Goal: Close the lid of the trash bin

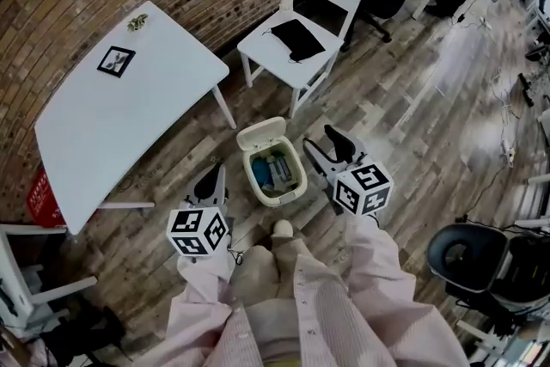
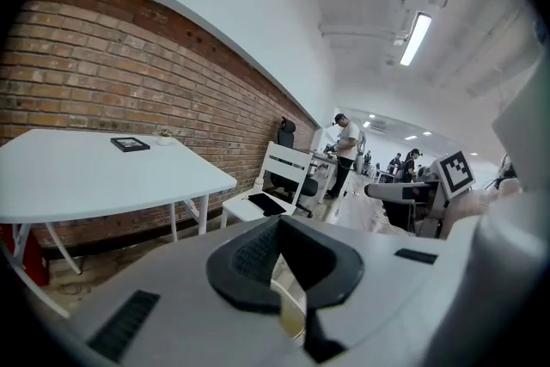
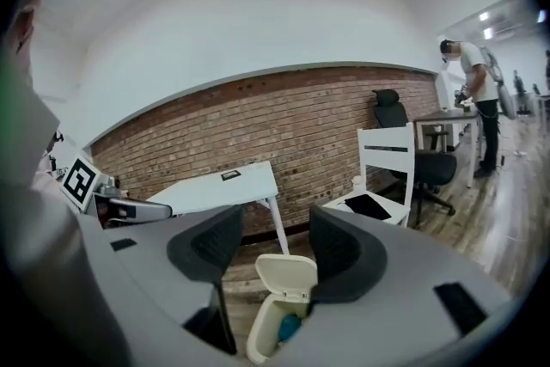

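A small cream trash bin stands on the wood floor with its lid tipped up and back. Blue and pale rubbish shows inside. My right gripper hangs open just right of the bin, not touching it. In the right gripper view the bin and its raised lid show between the spread jaws of the right gripper. My left gripper is shut and empty, left of the bin and a little nearer me. In the left gripper view the left gripper has its pads together and the bin is not seen.
A white table stands left of the bin against the brick wall. A white chair with a black cloth on its seat is behind the bin. A black office chair is at the right. My legs are below the bin.
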Available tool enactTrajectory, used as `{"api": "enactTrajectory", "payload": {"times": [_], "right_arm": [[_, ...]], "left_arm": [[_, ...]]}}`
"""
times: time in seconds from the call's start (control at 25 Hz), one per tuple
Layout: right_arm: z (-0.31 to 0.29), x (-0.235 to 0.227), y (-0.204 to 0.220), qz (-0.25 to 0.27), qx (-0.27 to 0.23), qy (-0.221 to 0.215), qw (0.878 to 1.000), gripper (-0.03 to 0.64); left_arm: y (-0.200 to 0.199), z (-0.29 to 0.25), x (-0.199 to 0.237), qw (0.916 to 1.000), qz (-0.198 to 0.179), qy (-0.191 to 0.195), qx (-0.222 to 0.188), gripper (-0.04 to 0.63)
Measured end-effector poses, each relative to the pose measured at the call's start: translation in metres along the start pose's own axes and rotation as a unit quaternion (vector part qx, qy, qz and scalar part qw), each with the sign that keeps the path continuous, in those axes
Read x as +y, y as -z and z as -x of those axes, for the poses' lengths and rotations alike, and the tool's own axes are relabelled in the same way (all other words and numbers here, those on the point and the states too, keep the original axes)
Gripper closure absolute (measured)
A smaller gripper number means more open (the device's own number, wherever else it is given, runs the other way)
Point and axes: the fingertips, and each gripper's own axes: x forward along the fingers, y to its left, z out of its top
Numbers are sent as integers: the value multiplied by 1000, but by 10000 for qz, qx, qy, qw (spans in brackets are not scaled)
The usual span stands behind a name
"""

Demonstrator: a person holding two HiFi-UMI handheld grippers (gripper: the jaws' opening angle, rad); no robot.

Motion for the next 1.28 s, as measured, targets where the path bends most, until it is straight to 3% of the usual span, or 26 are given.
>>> {"api": "enactTrajectory", "payload": {"times": [0.4,0.84,1.04,1.28], "right_arm": [[-92,-18,46,674,655,-324,9950,382],[-159,-43,113,1554,1189,-648,9785,382],[-184,-48,145,1953,1475,-884,9655,382],[-203,-54,175,2668,1844,-1195,9384,382]], "left_arm": [[41,-51,47,9983,320,-260,418,601],[100,-104,87,9935,878,-371,625,603],[129,-122,101,9912,1012,-434,729,603],[158,-138,103,9888,1131,-397,893,601]]}}
